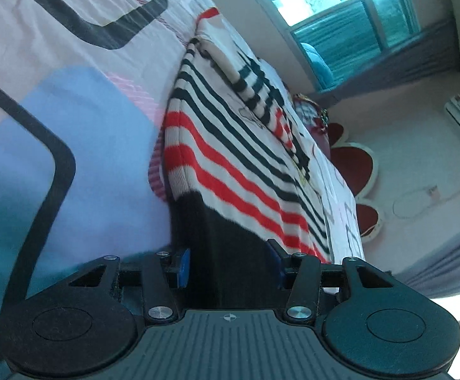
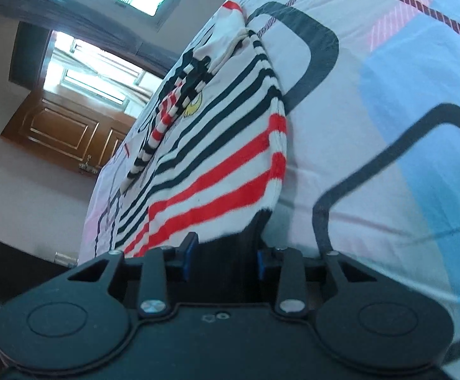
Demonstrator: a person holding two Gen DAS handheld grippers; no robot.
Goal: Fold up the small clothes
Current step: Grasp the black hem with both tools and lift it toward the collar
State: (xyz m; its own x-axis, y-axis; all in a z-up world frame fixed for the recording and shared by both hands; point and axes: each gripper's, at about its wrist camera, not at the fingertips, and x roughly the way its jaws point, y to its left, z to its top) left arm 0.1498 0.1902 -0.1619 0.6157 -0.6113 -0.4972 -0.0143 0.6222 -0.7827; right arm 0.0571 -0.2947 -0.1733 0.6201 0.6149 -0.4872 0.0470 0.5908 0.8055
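A small knit sweater [image 1: 230, 145] with black, red and white stripes lies on the bed, its sleeves folded across its front. Its black bottom band runs into the jaws of my left gripper [image 1: 226, 247], which is shut on that hem. In the right wrist view the same sweater [image 2: 217, 158] reaches down to my right gripper [image 2: 226, 250], which is shut on the black hem at the other corner. The fingertips are hidden under the fabric in both views.
The bedsheet [image 1: 71, 126] is pink, blue and white with thick black outlines, and it also shows in the right wrist view [image 2: 388, 126]. A window [image 1: 341, 9], a red petal-shaped headboard [image 1: 356, 164] and a wooden door [image 2: 65, 133] lie beyond the bed.
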